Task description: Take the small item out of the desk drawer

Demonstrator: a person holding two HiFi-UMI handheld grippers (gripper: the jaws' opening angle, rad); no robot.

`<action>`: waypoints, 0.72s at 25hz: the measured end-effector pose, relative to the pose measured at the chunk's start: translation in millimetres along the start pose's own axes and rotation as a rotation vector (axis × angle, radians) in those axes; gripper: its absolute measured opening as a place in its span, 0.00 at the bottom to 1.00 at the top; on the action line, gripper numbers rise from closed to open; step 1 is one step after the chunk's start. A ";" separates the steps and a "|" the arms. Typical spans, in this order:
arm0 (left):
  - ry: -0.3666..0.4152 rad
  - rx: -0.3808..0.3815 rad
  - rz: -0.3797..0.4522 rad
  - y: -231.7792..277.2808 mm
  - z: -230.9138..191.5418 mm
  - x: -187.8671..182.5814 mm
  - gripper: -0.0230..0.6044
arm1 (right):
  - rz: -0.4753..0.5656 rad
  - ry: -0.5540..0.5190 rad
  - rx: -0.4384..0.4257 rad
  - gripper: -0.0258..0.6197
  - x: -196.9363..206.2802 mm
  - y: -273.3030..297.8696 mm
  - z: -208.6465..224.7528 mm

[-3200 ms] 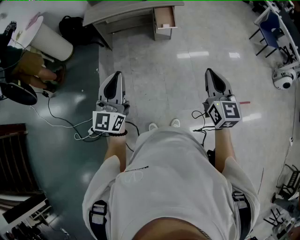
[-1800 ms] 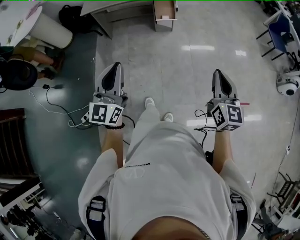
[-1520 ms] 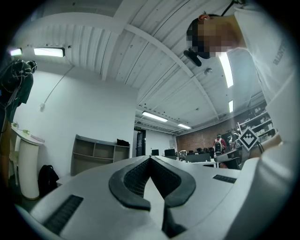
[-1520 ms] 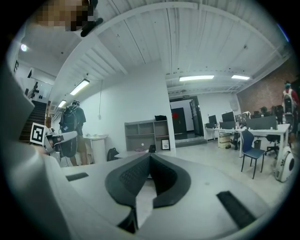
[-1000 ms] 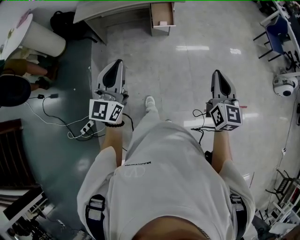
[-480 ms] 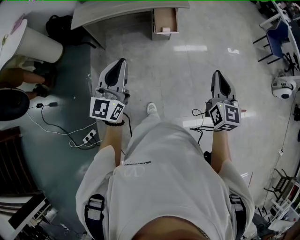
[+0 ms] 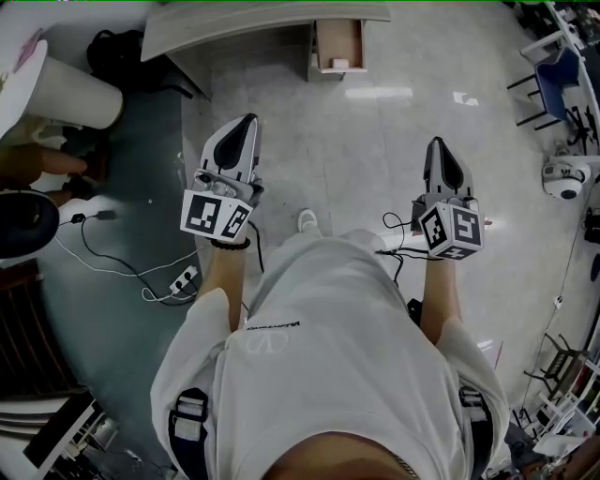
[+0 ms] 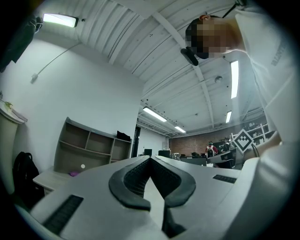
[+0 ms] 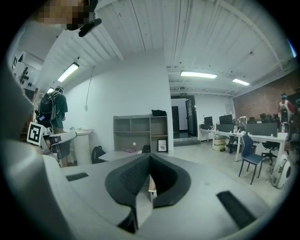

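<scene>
In the head view the left gripper [image 7: 247,122] sits left of centre, its jaws closed on nothing and its tips aimed at the top of the frame. The desk drawer [image 7: 337,36] stands open at top centre, below the desk [image 7: 234,23]. Its long axis runs up and down the frame, with the pulled-out end toward the bottom. The small item [image 7: 339,64] is a pale speck at the drawer's lower end, too small to tell which way it points. It lies well apart from both grippers, above and between them. The right gripper [image 7: 437,143], right of centre, is likewise closed and empty.
</scene>
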State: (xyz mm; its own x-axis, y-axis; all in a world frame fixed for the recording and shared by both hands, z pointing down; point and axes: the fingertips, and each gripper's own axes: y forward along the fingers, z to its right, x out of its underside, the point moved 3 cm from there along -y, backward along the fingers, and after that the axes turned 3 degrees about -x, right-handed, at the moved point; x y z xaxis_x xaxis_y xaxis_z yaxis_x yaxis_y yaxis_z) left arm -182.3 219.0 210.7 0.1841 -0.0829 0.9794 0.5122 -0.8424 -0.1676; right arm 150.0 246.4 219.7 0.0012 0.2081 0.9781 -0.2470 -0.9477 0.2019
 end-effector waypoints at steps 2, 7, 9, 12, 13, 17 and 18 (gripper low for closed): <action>-0.006 -0.004 -0.001 -0.3 -7.6 2.6 0.03 | 0.000 -0.006 -0.002 0.04 -1.5 6.9 -4.5; -0.031 -0.010 -0.008 5.7 -21.0 9.6 0.03 | -0.001 -0.015 0.004 0.04 -6.9 21.2 -7.2; -0.041 -0.009 -0.007 11.1 -21.9 10.7 0.03 | -0.006 -0.011 0.002 0.04 -6.5 25.5 -5.6; -0.036 -0.002 -0.007 21.5 -20.2 12.3 0.03 | -0.015 -0.003 -0.002 0.04 -3.1 33.8 1.2; -0.034 -0.001 -0.009 25.6 -20.2 13.1 0.03 | -0.016 -0.001 -0.002 0.04 -2.7 37.7 4.0; -0.026 -0.001 -0.021 39.9 -24.9 15.3 0.03 | -0.018 -0.006 -0.005 0.04 -5.1 55.3 11.6; -0.024 -0.003 -0.024 43.5 -26.6 16.0 0.03 | -0.019 -0.008 -0.009 0.04 -5.6 59.8 13.4</action>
State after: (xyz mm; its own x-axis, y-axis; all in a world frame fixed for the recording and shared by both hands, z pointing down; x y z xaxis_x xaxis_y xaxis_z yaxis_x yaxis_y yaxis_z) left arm -179.4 166.9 222.1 0.1919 -0.0493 0.9802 0.5140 -0.8458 -0.1432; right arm 148.2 185.4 226.9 0.0135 0.2245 0.9744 -0.2557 -0.9413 0.2205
